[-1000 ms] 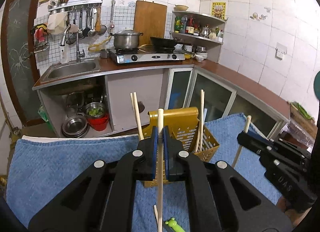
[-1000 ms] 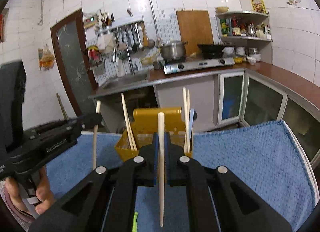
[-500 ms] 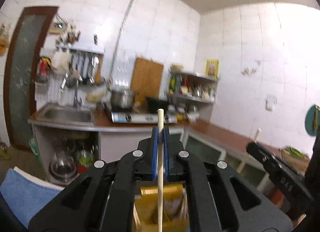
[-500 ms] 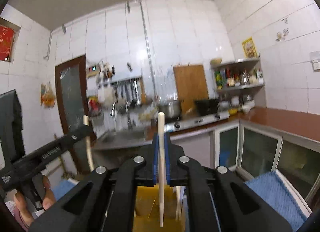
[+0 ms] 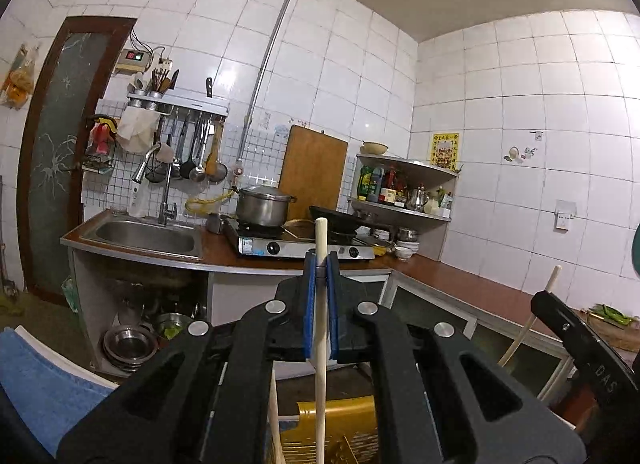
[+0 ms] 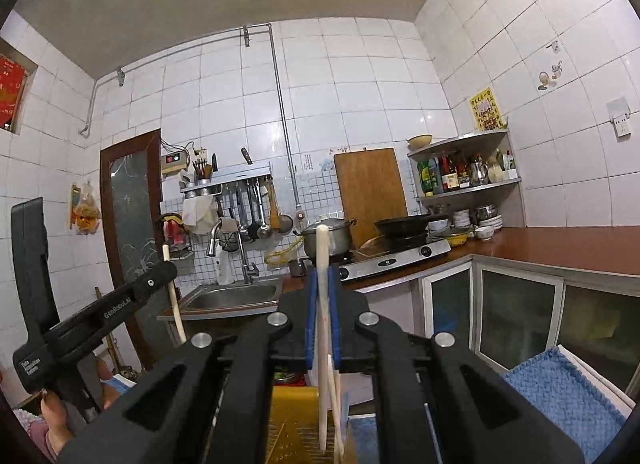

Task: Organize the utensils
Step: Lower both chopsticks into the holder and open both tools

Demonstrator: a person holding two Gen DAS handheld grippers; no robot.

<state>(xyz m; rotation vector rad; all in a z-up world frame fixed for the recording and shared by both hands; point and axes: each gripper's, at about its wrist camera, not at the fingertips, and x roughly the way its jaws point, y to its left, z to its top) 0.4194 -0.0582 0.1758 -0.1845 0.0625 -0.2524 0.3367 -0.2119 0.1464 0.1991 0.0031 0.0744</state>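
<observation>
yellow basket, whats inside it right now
In the right wrist view, the yellow basket holds pale chopsticks standing upright. The right gripper, its jaws shut on another chopstick, covers most of the basket, so its other contents are hidden.

Right gripper (image 6: 322, 276) clamped on a pale chopstick (image 6: 322, 328), held upright, blue pads (image 6: 312, 320) pressing both sides. Chopstick's lower end hangs over the yellow basket (image 6: 294, 420), where a second pale stick leans just beside it. Left of the basket, the left gripper (image 6: 160, 272) comes in level, gripping another chopstick (image 6: 173, 296) upright; a hand (image 6: 56, 428) holds its handle. Right of the basket, blue towel (image 6: 560, 396) on a white surface. Behind the basket: sink (image 6: 234, 296), stove with steel pot (image 6: 332, 238) and black wok (image 6: 408, 224), wooden cutting board (image 6: 370, 192) against the tiles, corner shelf further right.
</observation>
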